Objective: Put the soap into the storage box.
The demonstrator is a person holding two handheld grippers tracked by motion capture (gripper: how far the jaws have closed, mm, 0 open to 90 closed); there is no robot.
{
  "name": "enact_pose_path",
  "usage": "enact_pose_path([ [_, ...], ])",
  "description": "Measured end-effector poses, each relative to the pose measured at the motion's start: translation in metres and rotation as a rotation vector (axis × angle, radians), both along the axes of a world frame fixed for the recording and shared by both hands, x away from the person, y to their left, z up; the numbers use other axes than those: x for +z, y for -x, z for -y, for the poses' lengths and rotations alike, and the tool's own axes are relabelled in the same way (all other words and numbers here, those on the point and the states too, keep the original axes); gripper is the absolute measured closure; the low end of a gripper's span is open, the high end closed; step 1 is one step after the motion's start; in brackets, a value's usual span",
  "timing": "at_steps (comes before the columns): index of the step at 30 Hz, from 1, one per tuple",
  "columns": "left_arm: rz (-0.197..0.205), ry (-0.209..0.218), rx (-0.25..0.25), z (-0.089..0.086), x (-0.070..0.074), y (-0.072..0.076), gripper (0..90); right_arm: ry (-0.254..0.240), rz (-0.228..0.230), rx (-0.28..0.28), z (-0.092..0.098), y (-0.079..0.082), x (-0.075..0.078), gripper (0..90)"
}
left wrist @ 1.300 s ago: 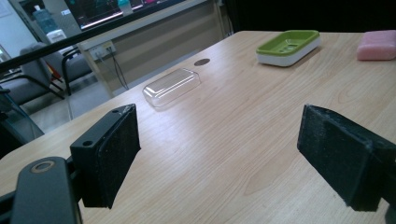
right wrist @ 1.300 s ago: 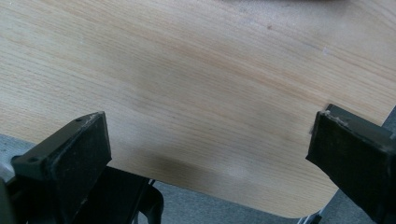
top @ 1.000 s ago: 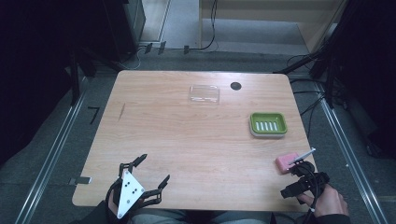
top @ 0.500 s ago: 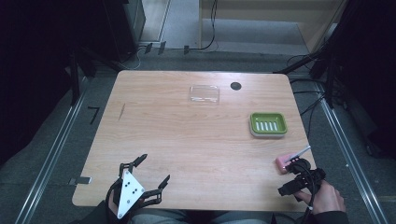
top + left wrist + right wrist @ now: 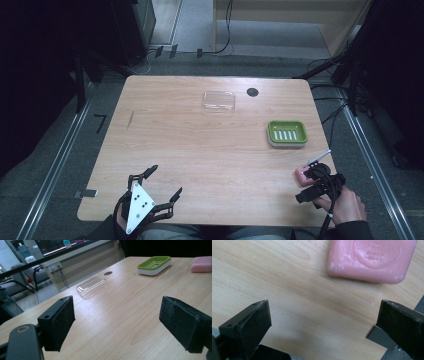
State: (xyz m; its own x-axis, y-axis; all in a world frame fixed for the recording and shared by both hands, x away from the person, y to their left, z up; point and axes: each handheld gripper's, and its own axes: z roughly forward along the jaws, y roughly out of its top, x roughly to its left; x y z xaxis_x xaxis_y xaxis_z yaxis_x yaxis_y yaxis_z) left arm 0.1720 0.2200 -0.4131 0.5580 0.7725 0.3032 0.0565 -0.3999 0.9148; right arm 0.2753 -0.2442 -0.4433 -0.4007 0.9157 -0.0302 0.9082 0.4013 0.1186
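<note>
- The right gripper (image 5: 312,187) sits near the counter's front right corner, at about 4 o'clock from the counter's middle in the high view. Its jaws are spread wide and hold nothing.
- In the right gripper view, that gripper (image 5: 324,325) looks down on bare wood, with a pink soap bar (image 5: 372,258) lying flat just beyond the jaws at about 1 o'clock, apart from both.
- In the high view, the soap bar (image 5: 301,174) lies close to the counter's right edge, just beside the right gripper at its 11 o'clock.
- The left gripper (image 5: 162,185) rests at the counter's front left, at about 7 o'clock from the middle, its jaws wide apart and empty.
- A green soap dish (image 5: 287,133) with a slotted floor stands at 12 o'clock from the soap bar, near but clearly apart from it.
- A clear plastic lid (image 5: 219,100) lies near the far edge, at about 12 o'clock from the counter's middle, with a small dark round hole (image 5: 252,92) just to its right.
- The counter (image 5: 200,150) is pale wood.
- The left gripper view shows the lid (image 5: 92,286), dish (image 5: 154,265) and soap (image 5: 201,264) ahead.
</note>
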Motion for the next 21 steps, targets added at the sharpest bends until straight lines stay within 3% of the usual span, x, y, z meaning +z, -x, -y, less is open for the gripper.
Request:
enact_pose_path([
  [19, -0.001, -0.001, 0.000, 0.000, 0.000, 0.000, 13.6, -0.052, 0.030, -0.040, 0.008, -0.028, 0.008, 0.0],
  [21, -0.001, -0.001, 0.001, 0.000, 0.000, 0.000, 13.6, -0.034, 0.032, -0.039, 0.011, -0.032, 0.008, 0.0],
])
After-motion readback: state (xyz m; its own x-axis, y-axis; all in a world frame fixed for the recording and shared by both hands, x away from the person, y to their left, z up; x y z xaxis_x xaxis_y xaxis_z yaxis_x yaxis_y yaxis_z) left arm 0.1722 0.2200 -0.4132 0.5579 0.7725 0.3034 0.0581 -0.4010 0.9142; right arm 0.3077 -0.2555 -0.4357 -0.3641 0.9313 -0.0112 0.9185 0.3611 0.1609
